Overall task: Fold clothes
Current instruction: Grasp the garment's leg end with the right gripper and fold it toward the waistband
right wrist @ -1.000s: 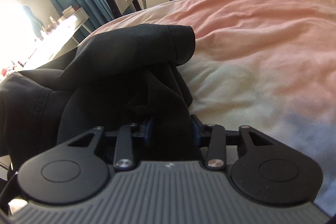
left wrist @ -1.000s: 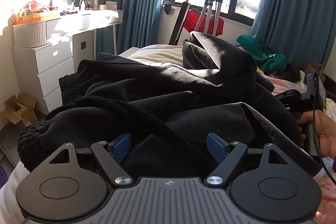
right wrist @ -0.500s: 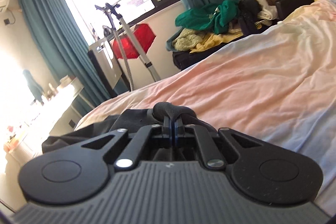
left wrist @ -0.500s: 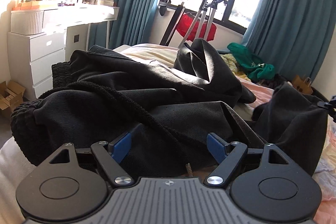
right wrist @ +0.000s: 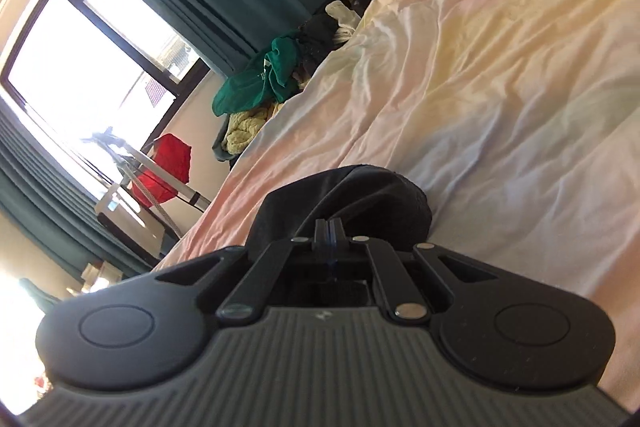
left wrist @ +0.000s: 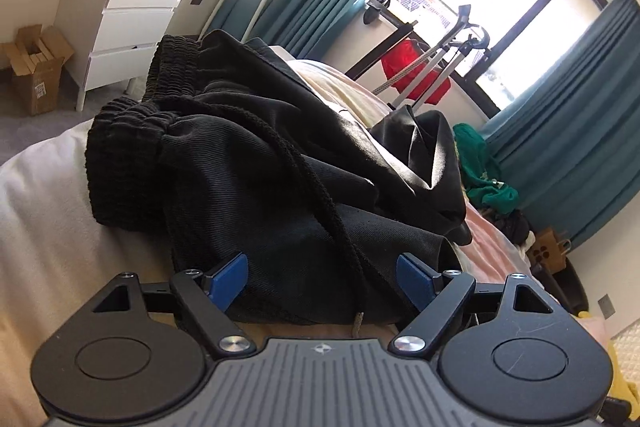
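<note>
behind right gripper [right wrist: 329,227], pinched black garment [right wrist: 360,195] mostly hidden.

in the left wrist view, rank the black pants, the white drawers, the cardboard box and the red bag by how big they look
As they look:
1. black pants, nearest the camera
2. white drawers
3. cardboard box
4. red bag, farthest, so true size unsure

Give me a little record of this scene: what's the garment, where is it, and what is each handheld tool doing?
garment: black trousers, crumpled, ribbed waistband and drawcord showing
surface: bed with pastel sheet
left gripper: jaws opening, trouser fabric between them, not pinched
right gripper: jaws shut on a fold of the black cloth
background: green clothes pile, window, teal curtains
</note>
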{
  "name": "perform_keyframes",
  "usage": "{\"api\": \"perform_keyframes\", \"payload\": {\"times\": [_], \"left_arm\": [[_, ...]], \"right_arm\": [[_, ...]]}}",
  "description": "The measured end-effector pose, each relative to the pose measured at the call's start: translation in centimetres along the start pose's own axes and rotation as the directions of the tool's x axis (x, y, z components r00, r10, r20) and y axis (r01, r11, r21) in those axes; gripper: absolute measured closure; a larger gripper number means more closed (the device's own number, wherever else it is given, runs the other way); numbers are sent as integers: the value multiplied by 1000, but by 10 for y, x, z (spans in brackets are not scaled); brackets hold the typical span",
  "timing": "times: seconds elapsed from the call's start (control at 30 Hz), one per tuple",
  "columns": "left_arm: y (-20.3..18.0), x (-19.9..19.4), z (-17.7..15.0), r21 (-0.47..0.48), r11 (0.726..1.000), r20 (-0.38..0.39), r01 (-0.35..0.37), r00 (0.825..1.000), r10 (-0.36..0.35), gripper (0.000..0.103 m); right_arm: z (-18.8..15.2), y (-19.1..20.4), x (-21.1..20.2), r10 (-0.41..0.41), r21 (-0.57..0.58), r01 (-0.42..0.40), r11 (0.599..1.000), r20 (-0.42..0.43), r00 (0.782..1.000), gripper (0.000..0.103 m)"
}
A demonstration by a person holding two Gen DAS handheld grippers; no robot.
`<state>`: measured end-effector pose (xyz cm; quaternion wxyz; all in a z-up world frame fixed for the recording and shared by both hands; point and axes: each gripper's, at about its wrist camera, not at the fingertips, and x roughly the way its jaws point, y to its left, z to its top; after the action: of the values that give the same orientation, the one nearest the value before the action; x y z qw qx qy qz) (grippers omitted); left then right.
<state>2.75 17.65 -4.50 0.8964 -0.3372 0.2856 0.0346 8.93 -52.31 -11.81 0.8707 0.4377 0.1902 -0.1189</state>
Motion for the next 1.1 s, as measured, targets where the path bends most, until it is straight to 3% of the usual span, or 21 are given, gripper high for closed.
{"api": "perform_keyframes", "payload": {"times": [0.13, 0.27, 0.33, 0.43, 0.5, 0.6, 0.67, 0.73, 0.83, 0.97, 1.03, 1.1], "left_arm": [[4, -11, 2, -67, 997, 30, 31, 999, -29, 17], [2, -14, -1, -67, 998, 62, 10, 998, -6, 17], [1, -12, -3, -74, 997, 56, -8, 998, 13, 17], [0, -7, -6, -67, 998, 48, -16, 999, 19, 17], [-2, -5, -7, -55, 998, 45, -21, 999, 24, 17], [-4, -2, -8, -44, 999, 41, -26, 999, 27, 17], [-5, 0, -9, -43, 999, 37, -26, 999, 27, 17], [-6, 1, -9, -41, 999, 37, -30, 999, 32, 17], [-7, 4, -10, -47, 999, 33, -29, 999, 30, 17], [-11, 9, -11, -39, 999, 20, -13, 1000, 14, 16], [-14, 10, -13, -24, 1000, 21, -13, 1000, 14, 16], [-17, 11, -14, -13, 1000, 18, -10, 1000, 10, 15]], "right_arm": [[-16, -16, 9, 22, 82, -12, 997, -114, 993, 97], [-28, -15, 33, 58, 124, -35, 992, -188, 981, 95], [-31, -16, 43, 62, 159, -34, 987, -176, 982, 95], [-34, -26, 57, 104, 307, -58, 950, -136, 985, 94], [-36, -28, 63, 95, 354, -52, 934, -108, 990, 75], [-30, -22, 74, 119, 308, -92, 947, -72, 990, 48], [-24, -18, 80, 123, 248, -105, 963, -60, 991, 42], [-18, -15, 84, 67, 171, -56, 984, -64, 996, 41], [-10, -27, 75, -13, 210, 12, 978, 2, 1000, 39], [-3, -56, 65, -12, 346, -13, 938, 71, 997, 39], [-2, -67, 74, 13, 351, -21, 936, 26, 1000, 39], [-5, -79, 89, 100, 422, -76, 904, -36, 994, 39]]}}
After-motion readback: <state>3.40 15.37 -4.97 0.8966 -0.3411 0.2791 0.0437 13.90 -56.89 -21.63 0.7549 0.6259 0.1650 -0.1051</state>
